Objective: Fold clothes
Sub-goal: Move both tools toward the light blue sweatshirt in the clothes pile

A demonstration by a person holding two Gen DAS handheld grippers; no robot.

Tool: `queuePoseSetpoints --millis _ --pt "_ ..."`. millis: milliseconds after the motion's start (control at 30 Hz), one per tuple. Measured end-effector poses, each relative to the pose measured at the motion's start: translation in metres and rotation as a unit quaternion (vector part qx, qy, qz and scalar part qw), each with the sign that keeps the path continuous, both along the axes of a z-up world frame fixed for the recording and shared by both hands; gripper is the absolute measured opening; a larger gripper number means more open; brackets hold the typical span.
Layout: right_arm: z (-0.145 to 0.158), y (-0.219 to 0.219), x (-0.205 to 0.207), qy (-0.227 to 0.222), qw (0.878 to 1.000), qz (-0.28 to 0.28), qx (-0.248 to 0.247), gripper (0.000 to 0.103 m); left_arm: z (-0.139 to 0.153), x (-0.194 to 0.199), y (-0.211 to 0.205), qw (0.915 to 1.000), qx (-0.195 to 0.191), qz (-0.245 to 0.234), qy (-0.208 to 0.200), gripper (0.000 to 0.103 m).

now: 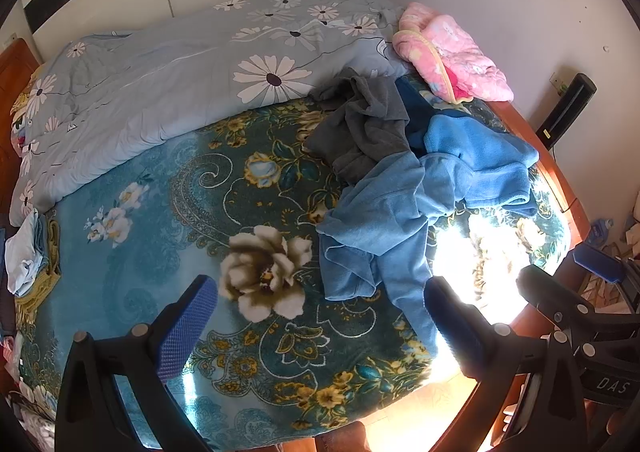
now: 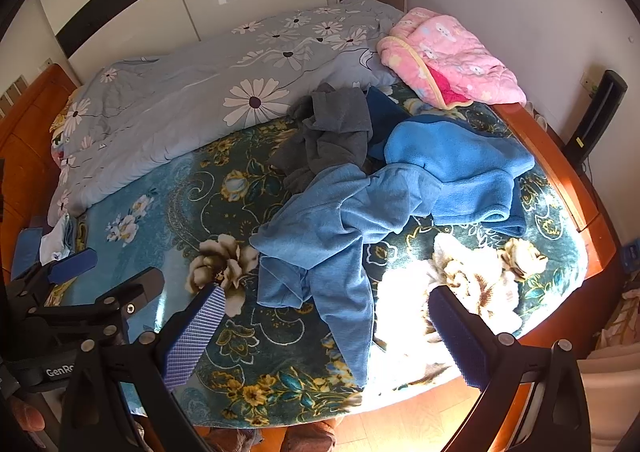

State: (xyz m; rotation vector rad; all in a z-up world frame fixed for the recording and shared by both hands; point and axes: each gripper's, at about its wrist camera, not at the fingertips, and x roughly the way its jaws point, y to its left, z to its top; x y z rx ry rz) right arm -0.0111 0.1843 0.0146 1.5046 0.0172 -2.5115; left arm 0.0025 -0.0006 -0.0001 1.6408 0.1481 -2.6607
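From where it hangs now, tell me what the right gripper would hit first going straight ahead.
Most likely the light blue garment: it lies between the open right gripper fingers' line, crumpled on the floral blanket. Depth is unclear, so it might meet the blanket just beside it.

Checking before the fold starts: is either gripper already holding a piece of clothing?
No: the left gripper and right gripper both hang open above the bed, clear of the blue clothes.

bare blanket (image 1: 132, 252) left, clothes heap (image 1: 384, 187) right
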Motion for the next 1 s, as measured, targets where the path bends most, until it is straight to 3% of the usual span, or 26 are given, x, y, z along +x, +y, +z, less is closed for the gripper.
queuePoseSetpoints --millis 733,1000 --pt "-0.002 0.014 -0.002 0.002 1.000 0.009 -0.011 0.103 -0.004 -0.008 0.000 0.9998 -0.012 0.014 0.000 0.103" --pt "-0.012 0.020 -0.014 0.001 1.000 0.019 -0.022 0.103 -0.021 -0.017 -0.004 0.9995 0.011 0.028 -0.013 0.103"
